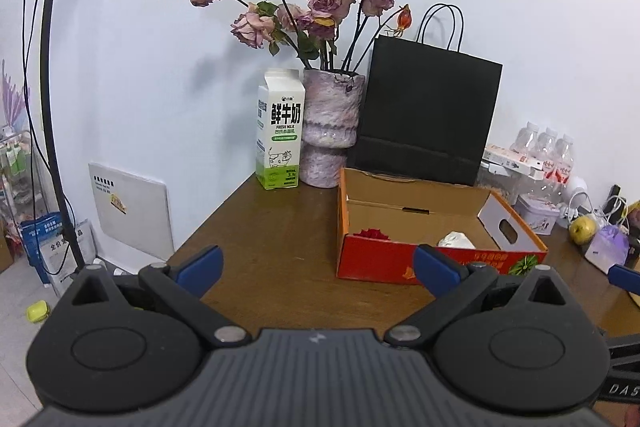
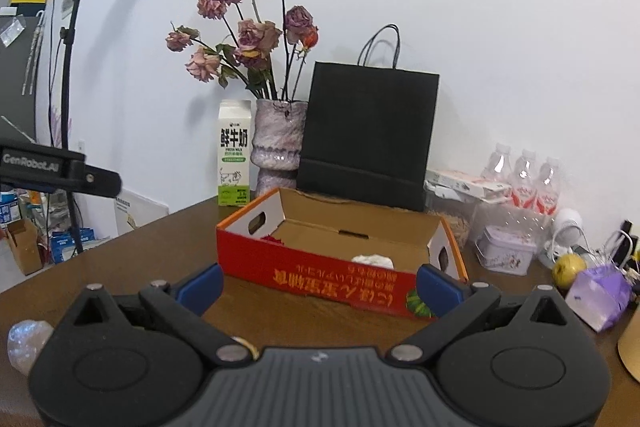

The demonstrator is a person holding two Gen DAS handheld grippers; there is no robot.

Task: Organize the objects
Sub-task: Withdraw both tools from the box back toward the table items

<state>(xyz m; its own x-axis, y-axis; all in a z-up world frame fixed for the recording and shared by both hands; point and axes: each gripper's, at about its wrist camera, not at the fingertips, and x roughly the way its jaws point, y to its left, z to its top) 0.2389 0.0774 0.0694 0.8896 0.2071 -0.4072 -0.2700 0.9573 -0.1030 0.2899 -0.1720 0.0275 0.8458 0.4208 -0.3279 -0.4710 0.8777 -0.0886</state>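
Note:
A red and orange cardboard box (image 1: 420, 263) (image 2: 336, 279) sits open on the brown table (image 1: 272, 243) (image 2: 160, 251). Inside it lie a red item (image 1: 374, 234) (image 2: 271, 239) and a crumpled white item (image 1: 456, 239) (image 2: 372, 259). My left gripper (image 1: 318, 267) is open and empty, held above the table in front of the box. My right gripper (image 2: 320, 285) is open and empty, just in front of the box's near wall. A clear crumpled plastic lump (image 2: 26, 343) lies at the right wrist view's lower left.
A milk carton (image 1: 280, 131) (image 2: 235, 155), a vase of dried roses (image 1: 330, 131) (image 2: 278, 143) and a black paper bag (image 1: 430, 115) (image 2: 368, 139) stand behind the box. Water bottles (image 2: 524, 179), a tin (image 2: 506, 251), a yellow fruit (image 2: 568, 269) and a purple packet (image 2: 600, 297) crowd the right. The table's left edge drops to the floor.

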